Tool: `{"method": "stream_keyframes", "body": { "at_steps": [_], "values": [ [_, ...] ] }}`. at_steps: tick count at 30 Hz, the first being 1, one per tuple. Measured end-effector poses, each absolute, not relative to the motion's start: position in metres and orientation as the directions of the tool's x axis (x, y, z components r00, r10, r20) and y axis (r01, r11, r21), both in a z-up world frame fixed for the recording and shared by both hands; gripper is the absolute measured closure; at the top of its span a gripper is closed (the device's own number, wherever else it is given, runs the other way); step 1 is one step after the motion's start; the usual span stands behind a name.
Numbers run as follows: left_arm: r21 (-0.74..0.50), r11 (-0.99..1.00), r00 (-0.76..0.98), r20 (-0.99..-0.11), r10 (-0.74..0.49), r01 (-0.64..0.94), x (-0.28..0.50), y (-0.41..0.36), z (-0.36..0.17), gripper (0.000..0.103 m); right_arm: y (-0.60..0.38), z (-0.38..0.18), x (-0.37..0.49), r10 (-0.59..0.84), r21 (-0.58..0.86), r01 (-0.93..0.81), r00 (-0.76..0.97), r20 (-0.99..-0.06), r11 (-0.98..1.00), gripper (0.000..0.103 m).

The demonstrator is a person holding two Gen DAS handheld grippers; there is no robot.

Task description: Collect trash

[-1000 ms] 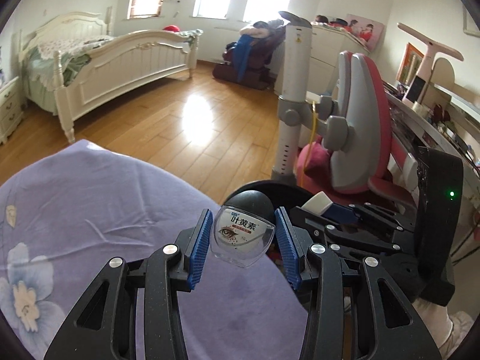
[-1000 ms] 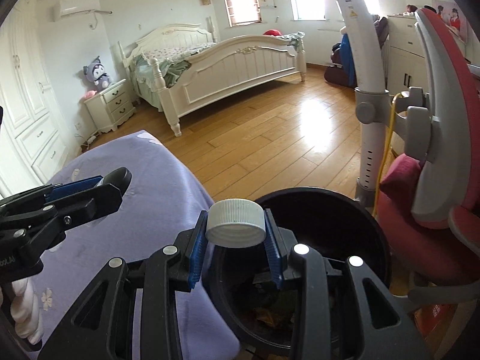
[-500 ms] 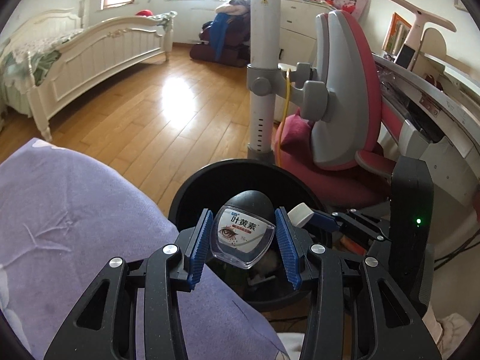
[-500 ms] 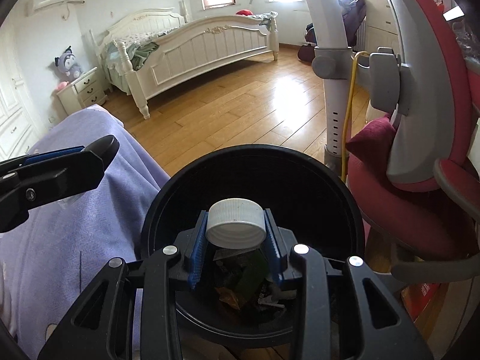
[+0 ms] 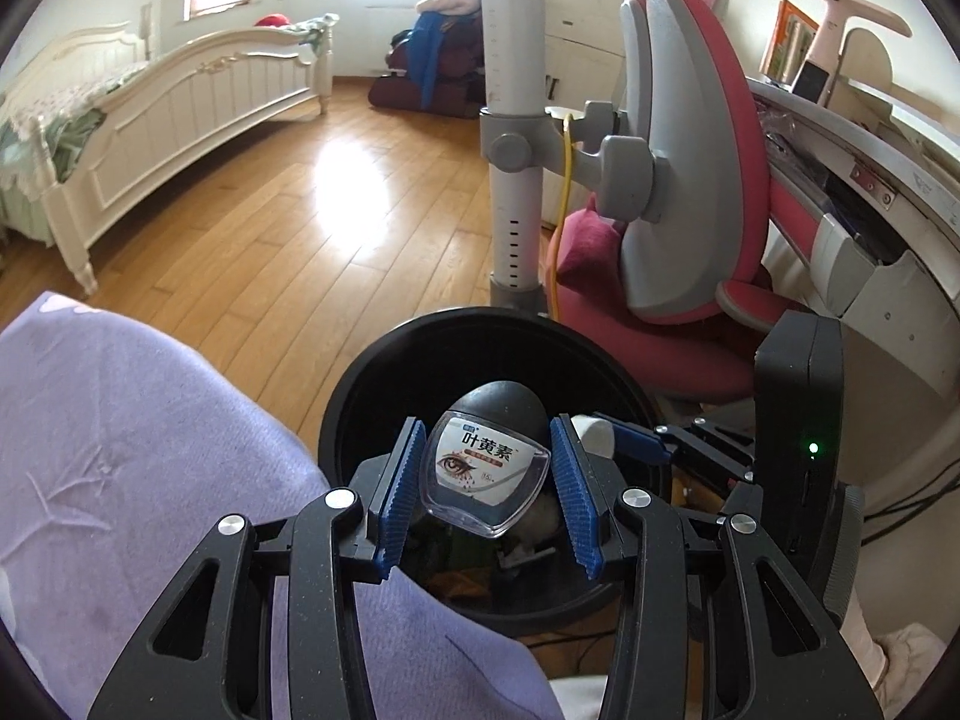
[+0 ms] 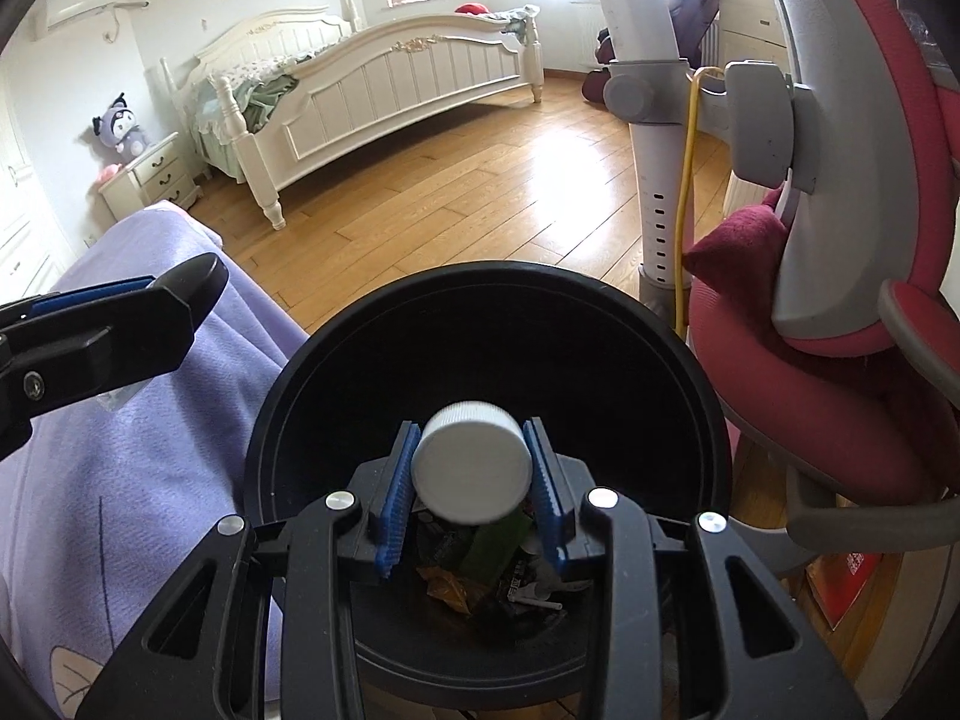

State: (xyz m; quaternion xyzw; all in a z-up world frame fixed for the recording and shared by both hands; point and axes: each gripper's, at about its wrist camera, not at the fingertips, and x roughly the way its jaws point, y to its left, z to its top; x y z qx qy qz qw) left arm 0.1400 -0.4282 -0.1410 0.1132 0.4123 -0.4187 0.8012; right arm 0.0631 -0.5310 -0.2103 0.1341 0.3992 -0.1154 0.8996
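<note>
My left gripper (image 5: 485,474) is shut on a small clear eye-drop bottle (image 5: 485,477) with a dark cap and a white label, held over the black trash bin (image 5: 384,384). My right gripper (image 6: 474,477) holds a white ribbed bottle cap (image 6: 471,471) over the same bin (image 6: 312,372); the cap is tilted between the blue pads and looks loosely held. Wrappers and scraps (image 6: 480,576) lie at the bin's bottom. The right gripper also shows in the left wrist view (image 5: 690,450), the left one in the right wrist view (image 6: 108,330).
A purple bedsheet (image 5: 132,450) lies left of the bin. A white pole (image 5: 513,120) and a pink-grey chair (image 5: 690,180) stand behind and right of it. Wooden floor (image 5: 270,210) and a white bed (image 6: 390,84) lie beyond. A desk (image 5: 870,180) is at the right.
Both grippers moved from the bed's edge to over the bin. The white cap has tilted forward and the right jaws look slightly wider than before.
</note>
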Motion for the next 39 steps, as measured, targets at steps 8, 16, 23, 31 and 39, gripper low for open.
{"method": "stream_keyframes", "body": {
  "at_steps": [8,16,23,31,39],
  "values": [
    [-0.115,0.634,0.38,-0.713,-0.589,0.765,0.134,-0.423,-0.123,0.029,-0.528,-0.21,0.056,-0.134,0.13,0.343,0.647,-0.75,0.93,0.045],
    [-0.097,0.665,0.443,-0.674,-0.591,0.74,0.122,-0.384,-0.1,0.005,-0.509,-0.187,0.048,-0.152,0.114,0.339,0.666,-0.73,0.934,0.01],
    [-0.091,0.763,0.535,-0.66,-0.527,0.639,0.12,-0.301,-0.087,0.005,-0.467,-0.149,0.064,-0.148,0.089,0.304,0.674,-0.723,0.949,0.005],
    [-0.042,0.958,0.753,-0.608,-0.249,0.283,0.113,-0.142,-0.073,0.005,-0.333,-0.09,0.088,-0.012,0.046,0.045,0.829,-0.559,0.998,0.005],
    [-0.027,1.0,0.854,-0.519,-0.018,0.005,0.085,-0.036,-0.064,0.005,-0.232,-0.095,0.093,0.094,0.059,-0.074,0.863,-0.496,0.995,0.005]
  ]
}}
